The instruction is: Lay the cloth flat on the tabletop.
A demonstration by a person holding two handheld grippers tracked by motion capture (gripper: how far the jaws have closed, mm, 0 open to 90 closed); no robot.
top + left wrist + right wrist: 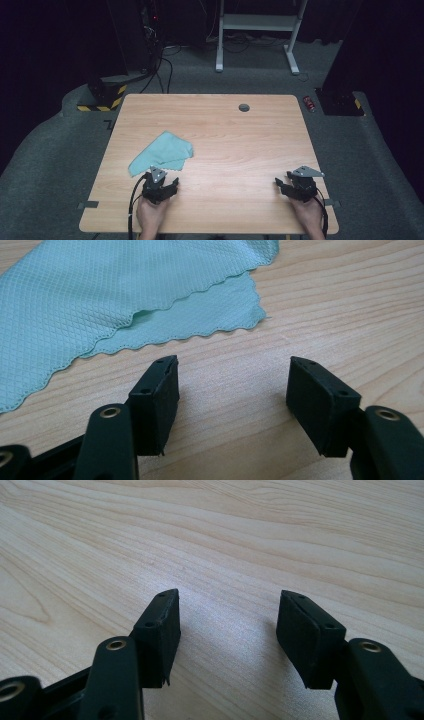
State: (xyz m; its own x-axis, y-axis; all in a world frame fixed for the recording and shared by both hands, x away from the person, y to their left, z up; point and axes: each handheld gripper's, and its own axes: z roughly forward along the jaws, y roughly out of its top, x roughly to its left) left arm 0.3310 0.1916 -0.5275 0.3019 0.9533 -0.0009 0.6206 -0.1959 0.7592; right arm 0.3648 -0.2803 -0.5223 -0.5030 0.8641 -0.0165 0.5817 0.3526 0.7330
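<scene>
A light teal cloth (162, 152) lies folded on the left half of the wooden table (235, 145). My left gripper (159, 176) rests on the table just in front of the cloth's near edge, held by a hand. In the left gripper view the cloth (125, 295) spreads across the upper left, its scalloped hem a short way beyond the open left gripper (232, 365), nothing between the jaws. My right gripper (284, 184) sits near the table's right front corner, apart from the cloth. The right gripper (227, 597) stands open over bare wood.
A round grey cable hole (244, 107) sits near the table's far edge. Beyond the table are a white desk frame (257, 30), a yellow-and-black striped base (102, 95) and a small red object (309, 103) on the grey carpet.
</scene>
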